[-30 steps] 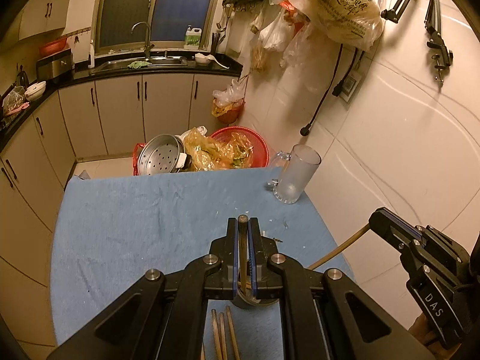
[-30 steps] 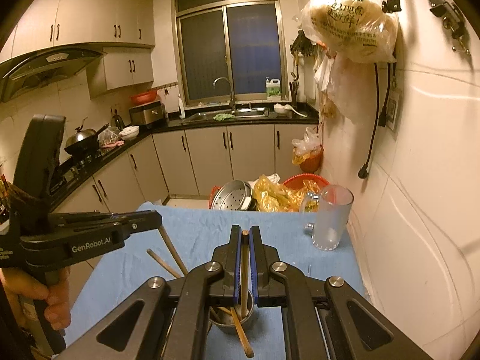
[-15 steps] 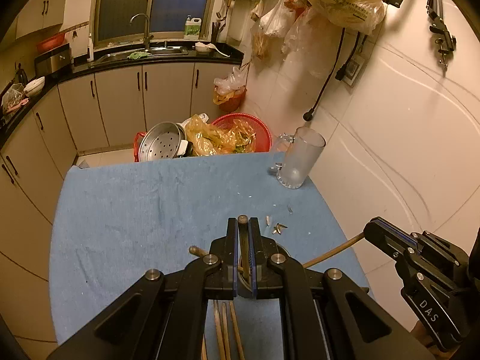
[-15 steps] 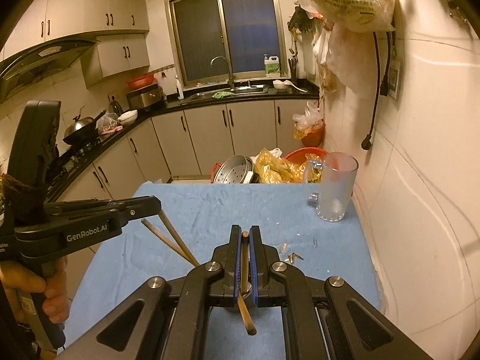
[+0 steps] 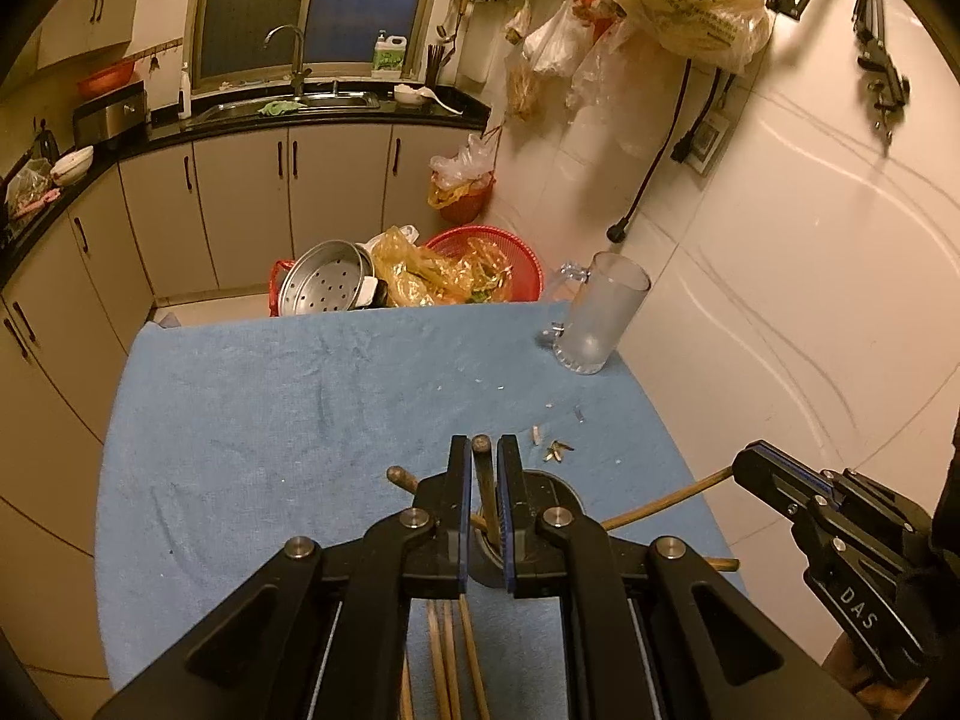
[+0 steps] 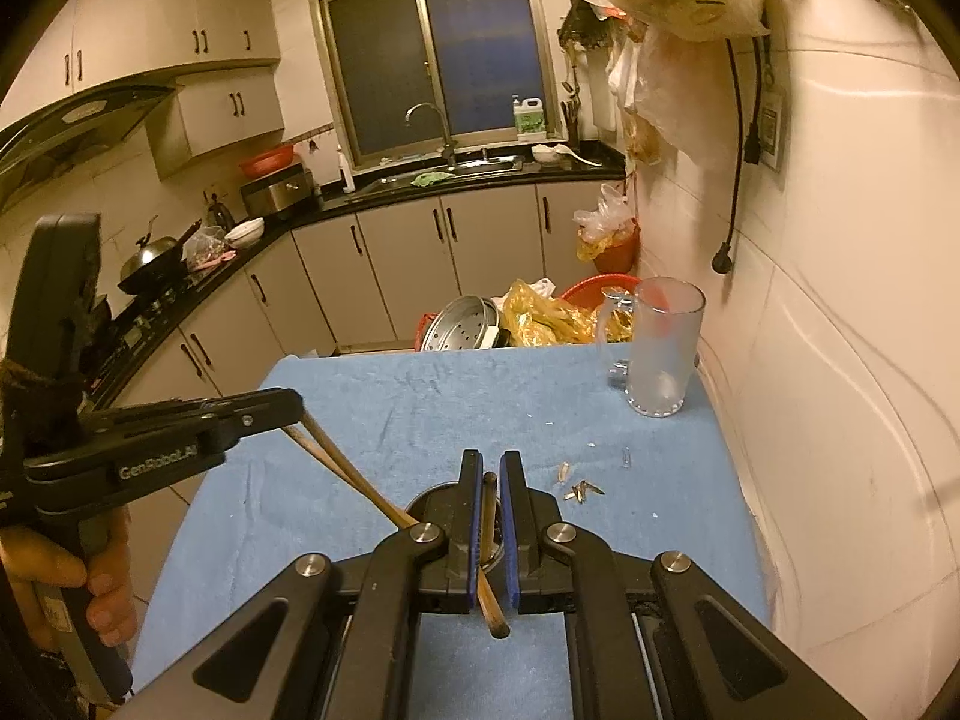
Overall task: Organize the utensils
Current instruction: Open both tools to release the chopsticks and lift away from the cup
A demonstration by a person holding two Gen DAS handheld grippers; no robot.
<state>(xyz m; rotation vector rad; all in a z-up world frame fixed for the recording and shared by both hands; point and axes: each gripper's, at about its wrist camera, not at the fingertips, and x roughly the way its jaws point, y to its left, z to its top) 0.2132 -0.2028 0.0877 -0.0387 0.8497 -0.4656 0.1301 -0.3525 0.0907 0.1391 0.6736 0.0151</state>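
My left gripper [image 5: 482, 450] is shut on a wooden chopstick [image 5: 485, 480] that slants down into a small dark metal cup [image 5: 549, 483] on the blue cloth. My right gripper [image 6: 490, 468] is shut on another wooden chopstick [image 6: 489, 594], also over the cup [image 6: 432, 498]. In the right wrist view the left gripper [image 6: 264, 411] holds chopsticks [image 6: 342, 468] slanting into the cup. In the left wrist view the right gripper [image 5: 756, 468] holds its chopstick [image 5: 666, 501]. Several chopsticks [image 5: 447, 654] lie on the cloth under the left gripper.
A frosted glass mug [image 5: 600, 318] stands at the far right corner of the blue-clothed table [image 5: 270, 408]. Small scraps [image 5: 555, 447] lie beyond the cup. Past the table's far edge are a steamer tray [image 5: 327, 288] and a red basket [image 5: 486, 258]. A tiled wall is on the right.
Both grippers have drawn back and risen a little with their chopsticks; the cup and the scraps on the cloth now show further ahead. The jaws stay shut.
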